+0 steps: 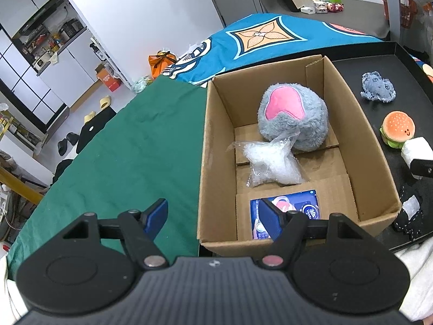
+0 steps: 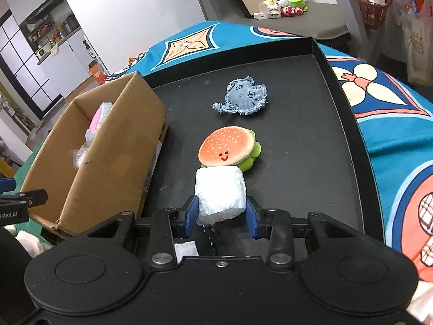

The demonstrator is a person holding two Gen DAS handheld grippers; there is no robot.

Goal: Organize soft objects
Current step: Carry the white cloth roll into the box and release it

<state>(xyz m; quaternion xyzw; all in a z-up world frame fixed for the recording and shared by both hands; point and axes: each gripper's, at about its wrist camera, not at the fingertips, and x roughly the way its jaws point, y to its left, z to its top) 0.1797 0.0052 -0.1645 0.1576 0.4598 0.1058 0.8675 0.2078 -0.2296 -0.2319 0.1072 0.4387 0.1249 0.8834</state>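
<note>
An open cardboard box (image 1: 349,103) holds a grey and pink plush (image 1: 293,116), a clear plastic bag (image 1: 270,162) and a blue tissue pack (image 1: 295,205). My left gripper (image 1: 213,216) is open and empty over the box's near left corner. My right gripper (image 2: 221,214) is shut on a white soft block (image 2: 220,192) above the black tray (image 2: 297,162); the block also shows in the left wrist view (image 1: 416,150). A burger plush (image 2: 228,149) lies just beyond the block. A denim patch toy (image 2: 242,98) lies farther back.
The box (image 2: 108,157) stands at the tray's left side. A green cloth (image 1: 121,149) covers the table left of the box. A dark speckled soft item (image 1: 408,211) lies on the tray near the box's front right corner. A blue patterned cloth (image 2: 392,124) lies around the tray.
</note>
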